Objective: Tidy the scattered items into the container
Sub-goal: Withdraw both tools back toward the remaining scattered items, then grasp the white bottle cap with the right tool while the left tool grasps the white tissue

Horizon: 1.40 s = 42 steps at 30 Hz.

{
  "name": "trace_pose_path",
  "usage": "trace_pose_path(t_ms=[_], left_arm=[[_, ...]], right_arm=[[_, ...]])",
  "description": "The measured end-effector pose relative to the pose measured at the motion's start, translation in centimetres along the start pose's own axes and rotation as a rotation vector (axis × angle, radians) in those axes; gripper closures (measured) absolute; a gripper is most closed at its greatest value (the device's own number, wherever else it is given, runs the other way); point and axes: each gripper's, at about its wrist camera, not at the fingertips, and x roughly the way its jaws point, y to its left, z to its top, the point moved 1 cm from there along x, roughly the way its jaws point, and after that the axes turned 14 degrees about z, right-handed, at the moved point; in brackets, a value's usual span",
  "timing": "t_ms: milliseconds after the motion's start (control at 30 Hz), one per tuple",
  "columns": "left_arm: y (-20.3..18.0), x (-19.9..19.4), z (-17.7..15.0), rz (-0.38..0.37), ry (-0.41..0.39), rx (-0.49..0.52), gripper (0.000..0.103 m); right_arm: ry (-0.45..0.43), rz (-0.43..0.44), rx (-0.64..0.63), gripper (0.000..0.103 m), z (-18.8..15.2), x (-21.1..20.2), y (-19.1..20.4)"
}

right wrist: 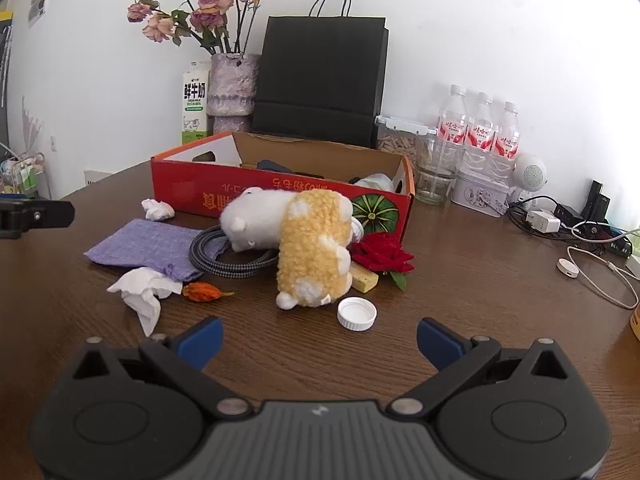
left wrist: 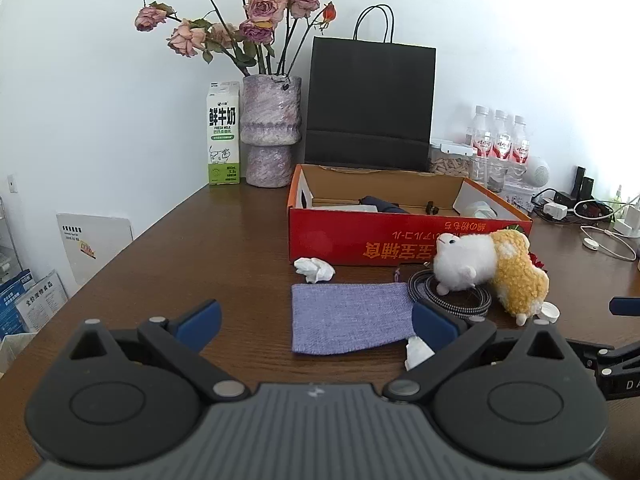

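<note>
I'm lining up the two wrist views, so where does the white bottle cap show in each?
Left wrist: the white bottle cap peeks out at right, just behind the plush toy's yellow end.
Right wrist: lower centre, on bare wood in front of the plush toy, ahead of the open right tongs.
Shared landmark: the red cardboard box.
</note>
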Motion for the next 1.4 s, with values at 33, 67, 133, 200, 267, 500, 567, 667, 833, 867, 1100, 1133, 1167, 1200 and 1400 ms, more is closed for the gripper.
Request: trace_pose_path(t_ms=[33,67,133,200,267,500,567,667,833,867,1100,1133,1167,1200,1400], left_arm=[[0.3,-0.2,-0.1,0.003,0.001,-0.004,0.0],[0.5,-0.3,-0.2,0.006,0.0,-0.007,0.0],[0.8,-0.4,-0.4,0.011,0.0,-0.014,0.0],[1.1,-0.5,-0.4,0.012,-0.001,-0.019,0.0],[1.1,-0.4,-0.4,0.007,-0.003,-0.022,0.0],[0.4,0.1,-0.6,-0.004,0.001,-0.006,0.0],[0.3,0.3,-0.7,-0.003,0.005,-0.005,0.0],[0.2,0.7,-0.5,0.001,0.007,-0.002,0.0],[0.2,1.3,0.3,0.006,0.001,0.014,0.0],[0.1,1.6,0.5,0.011,0.002,0.017,0.0],[-0.5,3.4,0.6,0.005,0.054,0.009,0.0],[-0.7,3.6,0.5,-0.008,0.064,0.012,0.0],[-1.0,3.8,0.4,-0.02,0.073,0.019,0.0],[-1.3,3.8,0.3,-0.028,0.079,0.029,0.0],[-4.0,3.7,-0.4,-0.104,0.115,0.078,0.0]], right_arm=[[0.003,-0.002,0.002,0.0,-0.1,-0.1,0.0],[0.006,-0.003,0.003,0.0,-0.3,-0.1,0.1],[0.012,-0.005,0.008,0.0,-0.5,-0.3,0.2],[0.017,-0.01,0.012,0.0,-0.7,-0.4,0.2],[0.021,-0.017,0.017,0.0,-0.9,-0.5,0.2],[0.022,-0.029,0.05,0.0,-1.2,-0.5,-0.4],[0.028,-0.03,0.057,0.0,-1.3,-0.4,-0.7],[0.034,-0.02,0.063,0.0,-1.3,-0.1,-1.2],[0.044,-0.026,0.09,0.0,-1.1,0.7,-2.2],[0.048,-0.026,0.095,0.0,-1.0,0.9,-2.4],[0.07,-0.028,0.113,0.02,0.3,3.1,-4.1],[0.073,-0.026,0.112,0.021,0.4,3.4,-4.2],[0.074,-0.025,0.107,0.025,0.6,3.6,-4.4],[0.075,-0.026,0.101,0.027,0.8,4.0,-4.5],[0.084,0.0,0.113,0.064,1.7,5.6,-5.5]])
